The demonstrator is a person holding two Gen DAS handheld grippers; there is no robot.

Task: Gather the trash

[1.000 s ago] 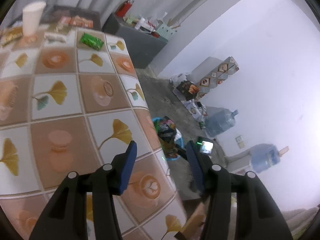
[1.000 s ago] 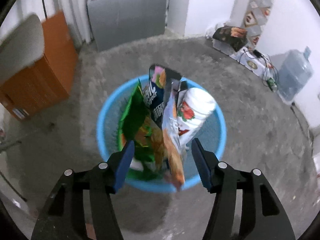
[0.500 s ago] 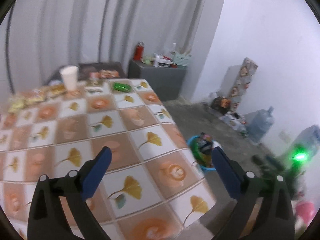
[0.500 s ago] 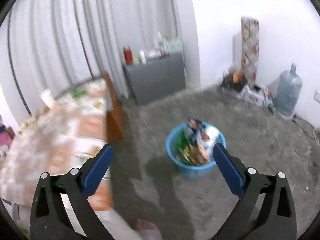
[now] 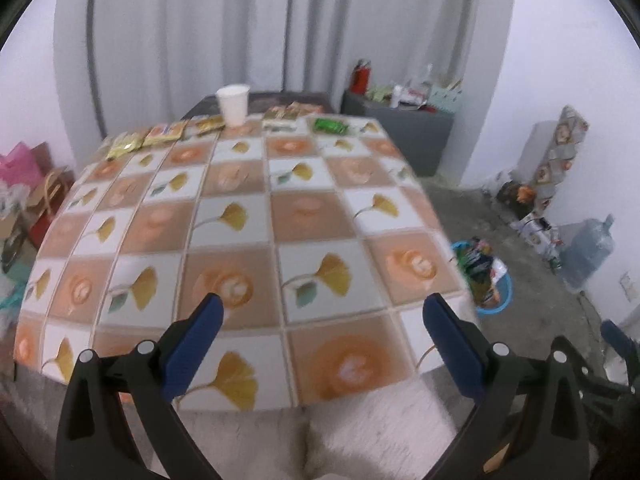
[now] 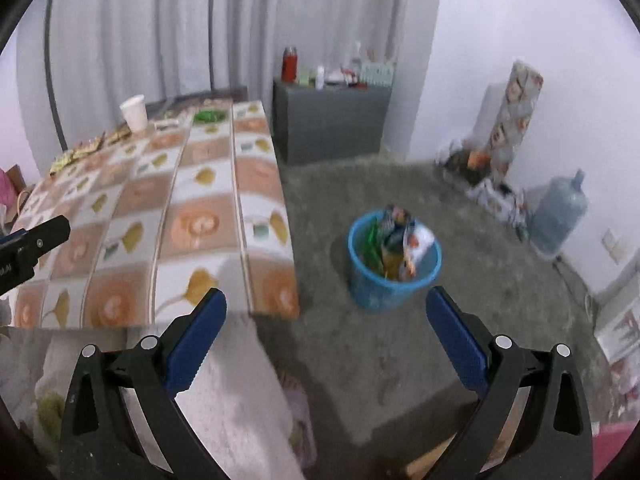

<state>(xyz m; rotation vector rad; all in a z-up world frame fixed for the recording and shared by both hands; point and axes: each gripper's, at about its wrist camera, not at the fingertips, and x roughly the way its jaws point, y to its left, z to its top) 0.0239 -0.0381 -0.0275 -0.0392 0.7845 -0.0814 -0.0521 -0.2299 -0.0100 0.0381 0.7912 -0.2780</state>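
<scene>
Foil wrappers [image 5: 160, 136] lie in a row along the desk's [image 5: 248, 240] far edge, their long axes across our reach. Both hand-held grippers, left [image 5: 320, 332] and right [image 6: 326, 336], have just spread wide, empty; we judge the left nearer, the bin [image 6: 394, 264] right.

Dim, even light; heavy fisheye bending, probably motion-blurred throughout.

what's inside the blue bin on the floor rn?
The blue bin holds upright snack wrappers: a green one, a dark one, an orange one, and a white one. They fill the opening, so anything beneath them is hidden.
</scene>
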